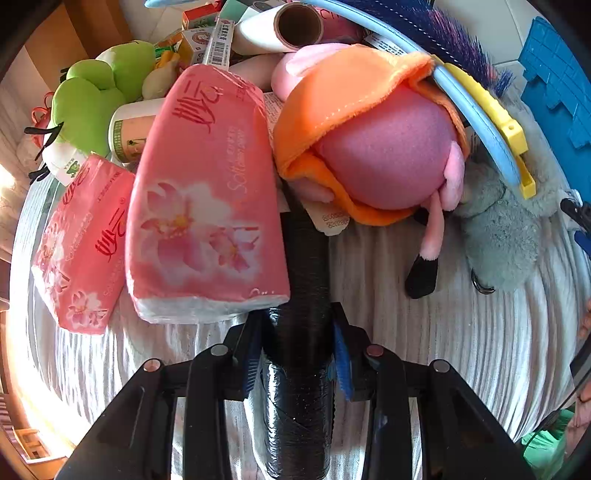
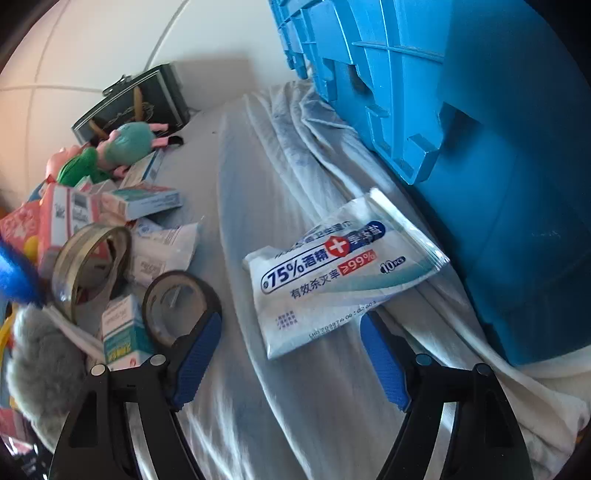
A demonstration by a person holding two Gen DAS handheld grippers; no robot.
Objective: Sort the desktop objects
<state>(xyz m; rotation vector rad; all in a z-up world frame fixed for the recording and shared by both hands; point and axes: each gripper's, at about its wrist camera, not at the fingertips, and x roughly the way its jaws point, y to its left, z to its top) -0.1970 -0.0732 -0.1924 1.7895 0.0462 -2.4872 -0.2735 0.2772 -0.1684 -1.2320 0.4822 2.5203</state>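
Note:
My left gripper [image 1: 299,354] is shut on a black roll of plastic bags [image 1: 303,280], which sticks out forward over the white striped cloth [image 1: 461,350]. Just beyond it lie a large pink tissue pack [image 1: 207,206] and a pink ball plush in orange cloth [image 1: 373,136]. In the right wrist view my right gripper [image 2: 290,321] stands open low over the white cloth [image 2: 314,406]. A white alcohol wipes pack [image 2: 332,273] lies flat there, its near end between the fingertips, with neither pad pressing on it.
A second pink tissue pack [image 1: 81,243], a green plush [image 1: 92,99], a grey plush [image 1: 506,229] and a cardboard tube [image 1: 291,26] crowd the pile. A blue crate [image 2: 480,147] stands at the right. Two tape rolls [image 2: 92,266], small boxes [image 2: 144,199] and a black box [image 2: 136,99] lie left.

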